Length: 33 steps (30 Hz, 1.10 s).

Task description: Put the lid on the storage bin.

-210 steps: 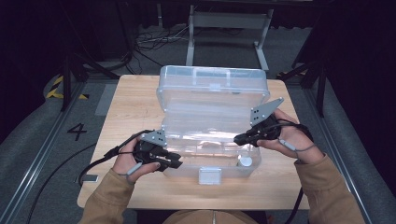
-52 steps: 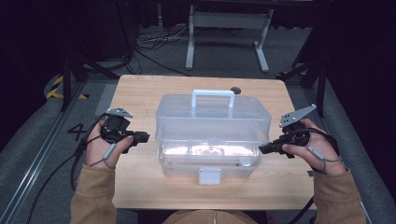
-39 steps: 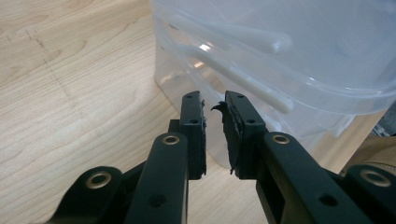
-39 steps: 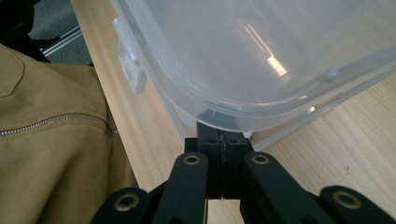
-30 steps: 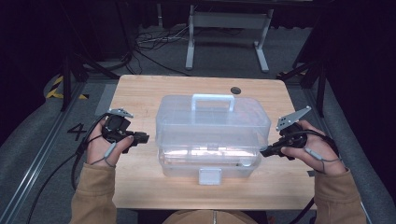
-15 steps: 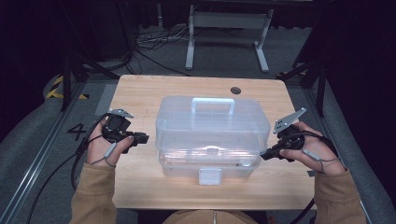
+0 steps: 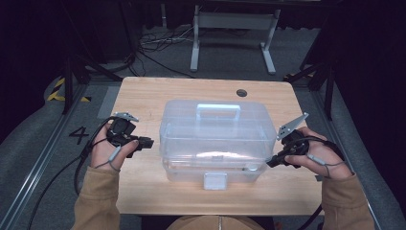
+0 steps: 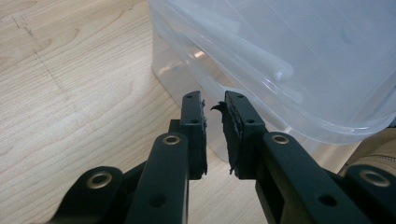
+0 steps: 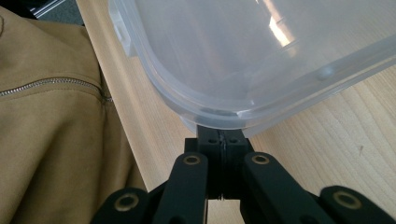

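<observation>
The clear plastic storage box (image 7: 215, 141) is sitting at the middle of the pale wooden table (image 7: 143, 96), its lid down, and whatever lies inside is showing only as cloudy white streaks through the frosted walls, too blurred to name. In the right gripper view the tips of the right gripper (image 9: 223, 135) are slipping out of sight under the rounded rim of the box's near right corner, so whether they are pressing on the plastic or merely sitting beneath it cannot be told; the two black jaws themselves are standing pressed together with no gap. In the high view that gripper (image 7: 274, 161) is reaching to the box's near right corner. The left gripper (image 8: 213, 108) is hanging just beside the box's left side, jaws slightly apart with a narrow slot between them and nothing in it, a ragged scrap of black pad curling off one inner face. The box is smooth, translucent and round-cornered, with a moulded handle (image 7: 218, 111) on the lid and a white latch (image 7: 214, 180) at the front. A tan sleeve with a zip (image 9: 51, 84) is running off the frame's edge. A "4" (image 7: 78, 134) is marked on the grey floor left of the table.
</observation>
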### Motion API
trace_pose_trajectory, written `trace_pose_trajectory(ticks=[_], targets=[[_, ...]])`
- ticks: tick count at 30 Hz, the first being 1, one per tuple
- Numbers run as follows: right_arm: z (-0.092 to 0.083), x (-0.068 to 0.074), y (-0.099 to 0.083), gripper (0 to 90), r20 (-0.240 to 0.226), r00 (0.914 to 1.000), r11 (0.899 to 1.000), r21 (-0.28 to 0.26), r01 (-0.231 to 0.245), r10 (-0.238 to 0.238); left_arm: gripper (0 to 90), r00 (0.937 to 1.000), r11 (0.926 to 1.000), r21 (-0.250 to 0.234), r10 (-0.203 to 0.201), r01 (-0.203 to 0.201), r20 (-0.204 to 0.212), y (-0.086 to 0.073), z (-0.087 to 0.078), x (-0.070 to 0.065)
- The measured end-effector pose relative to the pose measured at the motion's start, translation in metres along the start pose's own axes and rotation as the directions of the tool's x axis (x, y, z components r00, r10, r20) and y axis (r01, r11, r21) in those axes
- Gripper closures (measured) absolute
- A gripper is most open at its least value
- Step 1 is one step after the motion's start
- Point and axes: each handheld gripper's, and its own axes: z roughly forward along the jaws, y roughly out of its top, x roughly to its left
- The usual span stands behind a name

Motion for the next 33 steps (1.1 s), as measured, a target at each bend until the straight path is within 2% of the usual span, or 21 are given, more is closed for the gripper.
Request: trace_pose_trajectory(ticks=[8, 10, 11, 13, 14, 23, 28, 33], targets=[[0.005, -0.003, -0.002, 90.0, -0.014, 0.9999, 0.999, 0.034, -0.003, 0.003, 78.2, 1.0000, 1.0000, 0.003, -0.004, 0.004, 0.002, 0.000, 0.001, 0.001], [0.012, -0.006, -0.006, 87.9, -0.048, 0.9988, 0.994, 0.105, -0.004, 0.009, 78.2, 1.0000, 1.0000, 0.005, -0.004, 0.004, 0.005, 0.000, 0.002, 0.001], [0.012, -0.006, -0.006, 87.9, -0.048, 0.9988, 0.994, 0.105, -0.004, 0.009, 78.1, 1.0000, 1.0000, 0.005, -0.004, 0.004, 0.005, 0.000, 0.002, 0.001], [0.017, -0.005, -0.008, 86.8, -0.070, 0.9975, 0.989, 0.147, 0.002, 0.008, 78.1, 1.0000, 1.0000, 0.005, -0.005, 0.005, 0.004, 0.000, 0.002, 0.001], [0.017, -0.005, -0.009, 87.1, -0.068, 0.9976, 0.989, 0.150, 0.005, 0.006, 78.1, 1.0000, 1.0000, 0.005, -0.006, 0.006, 0.005, 0.000, 0.002, 0.001], [0.008, -0.007, -0.010, 85.5, -0.051, 0.9987, 0.996, 0.090, 0.009, -0.005, 77.6, 1.0000, 1.0000, 0.003, -0.003, 0.003, 0.003, -0.001, 0.003, 0.002], [0.000, -0.007, -0.012, 84.4, -0.053, 0.9986, 0.998, 0.056, 0.004, -0.001, 76.5, 1.0000, 0.9999, -0.015, -0.002, 0.002, -0.004, -0.002, 0.000, 0.003], [-0.010, -0.010, -0.015, 82.5, -0.034, 0.9992, 1.000, 0.006, -0.020, 0.020, 74.5, 0.9999, 0.9996, -0.029, -0.003, 0.003, -0.011, -0.005, -0.003, 0.003]])
